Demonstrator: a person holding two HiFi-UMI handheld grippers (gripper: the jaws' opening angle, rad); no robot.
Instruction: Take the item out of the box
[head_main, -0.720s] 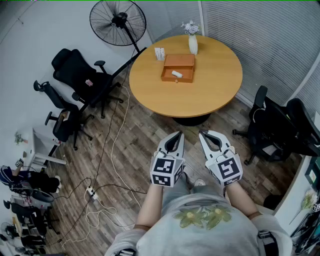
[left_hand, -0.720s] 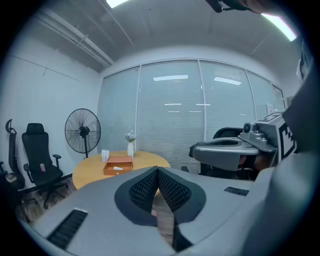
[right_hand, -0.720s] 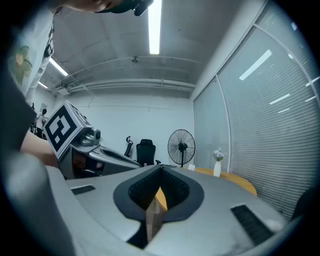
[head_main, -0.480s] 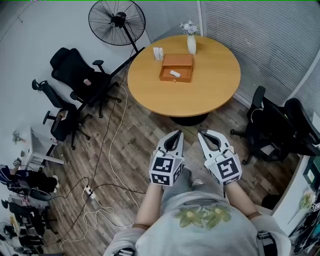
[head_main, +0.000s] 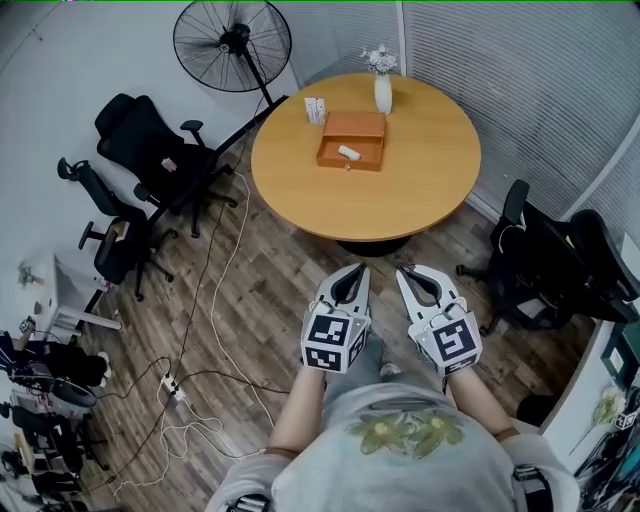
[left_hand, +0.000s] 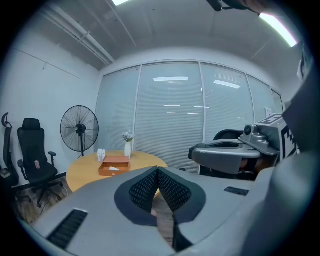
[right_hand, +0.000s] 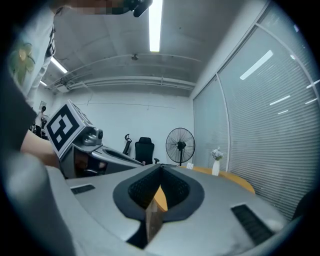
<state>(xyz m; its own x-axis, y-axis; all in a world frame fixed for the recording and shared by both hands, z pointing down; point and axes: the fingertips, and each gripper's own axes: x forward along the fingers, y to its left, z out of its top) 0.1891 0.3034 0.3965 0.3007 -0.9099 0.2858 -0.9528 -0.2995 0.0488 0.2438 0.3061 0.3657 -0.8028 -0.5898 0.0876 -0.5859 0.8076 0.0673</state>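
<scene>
Box (head_main: 358, 135) on round table (head_main: 400, 195) (probably wooden)

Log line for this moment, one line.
phase: away from round table | left tongs: shut, empty | right tongs: shut, empty | white item: inside orange box on table

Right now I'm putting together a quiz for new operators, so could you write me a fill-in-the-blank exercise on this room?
1. The orange box sits on the round wooden ____.
2. Inside the box lies a small ____ item.
3. The white vase beside the box holds ____.
4. The left gripper and the right gripper, held well short of the box, both have their jaws ____ (open or shut).

Missing words: table; white; flowers; shut.
</scene>
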